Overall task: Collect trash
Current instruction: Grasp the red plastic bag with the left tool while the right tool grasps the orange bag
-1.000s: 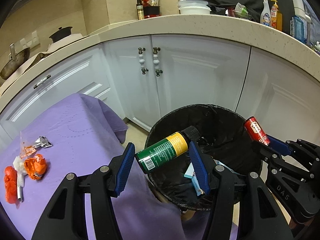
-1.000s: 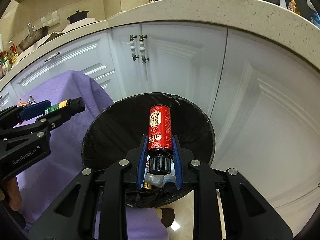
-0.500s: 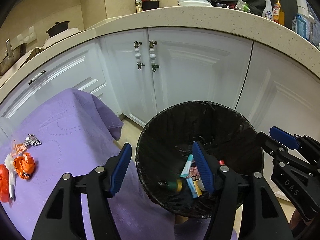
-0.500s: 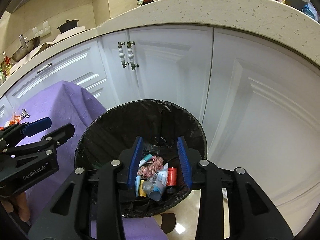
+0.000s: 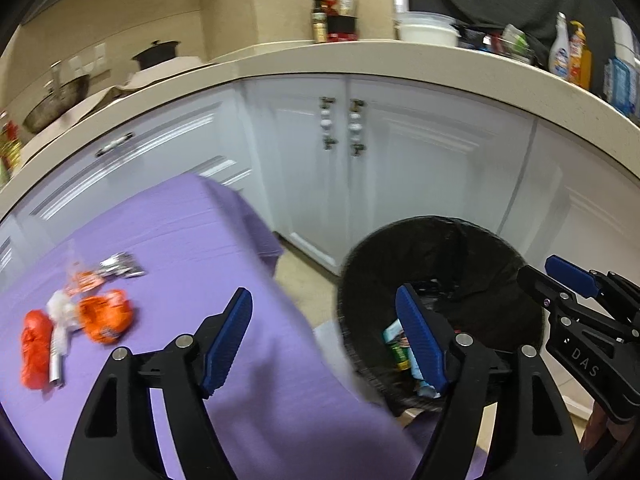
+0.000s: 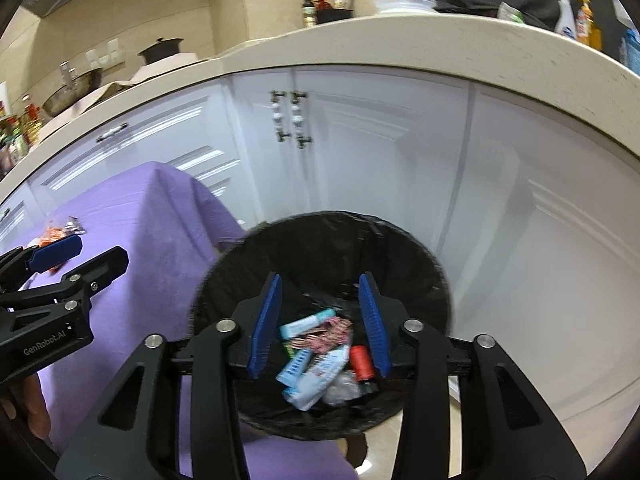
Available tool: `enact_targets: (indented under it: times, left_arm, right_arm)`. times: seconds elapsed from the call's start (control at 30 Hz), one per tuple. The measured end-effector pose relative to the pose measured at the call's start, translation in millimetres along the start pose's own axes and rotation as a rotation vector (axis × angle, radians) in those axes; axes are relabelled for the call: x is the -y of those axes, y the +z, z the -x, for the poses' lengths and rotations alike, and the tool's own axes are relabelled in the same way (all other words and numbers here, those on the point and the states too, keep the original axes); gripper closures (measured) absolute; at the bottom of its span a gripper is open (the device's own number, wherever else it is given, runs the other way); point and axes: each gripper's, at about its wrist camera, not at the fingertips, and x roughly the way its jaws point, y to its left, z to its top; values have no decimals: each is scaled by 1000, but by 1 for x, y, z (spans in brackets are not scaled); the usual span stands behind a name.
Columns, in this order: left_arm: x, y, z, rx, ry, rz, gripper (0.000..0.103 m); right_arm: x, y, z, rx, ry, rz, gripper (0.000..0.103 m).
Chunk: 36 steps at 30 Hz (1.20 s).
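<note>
The black-lined trash bin (image 5: 440, 248) (image 6: 320, 240) stands on the floor beside the purple-covered table (image 5: 180, 232). It holds several wrappers, the red bottle (image 6: 361, 361) and the green bottle (image 5: 401, 354). My left gripper (image 5: 326, 342) is open and empty, over the table's corner next to the bin. My right gripper (image 6: 318, 320) is open and empty above the bin. On the table at left lie orange wrappers (image 5: 105, 316), a red one (image 5: 35, 348) and a silver foil scrap (image 5: 120, 265).
White cabinet doors (image 5: 400, 168) and a curved beige countertop (image 5: 400, 60) stand behind the bin, with bottles and bowls on top. The tan floor (image 5: 304, 280) shows between table and bin.
Both bottles were let go and dropped into the bin. Both grippers now stand open. The left gripper has swung left toward the table's trash.
</note>
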Motion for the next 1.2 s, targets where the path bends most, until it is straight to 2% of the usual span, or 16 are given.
enact_targets:
  times: [0.2,0.47,0.57,0.73,1.0,1.1,1.2]
  left_arm:
    - [-52,-12,20,8,92,64,29]
    - [-132,-38,47,8,251,174,29]
    - [-161,-49,57,5,306,216,29]
    - [-201,-64,71,6,381,276,27]
    - [-236,-79,80,7,404,332,25]
    - [-242,-81,79,2,396,334,23]
    - [-247,-82,71,-16,389,335,22]
  right_arm:
    - [-54,6,-1,2,94,73,60]
    - [-139,10,-1,-12,233,175,59]
    - [-171,7,-1,-17,277,216,54]
    - [-217,5,-1,-27,335,271,54]
    - [-263,4,-13,-57,373,314,51]
    - [-273,4,-21,-67,367,322,43]
    - [-281,6,-28,-72,358,324,41]
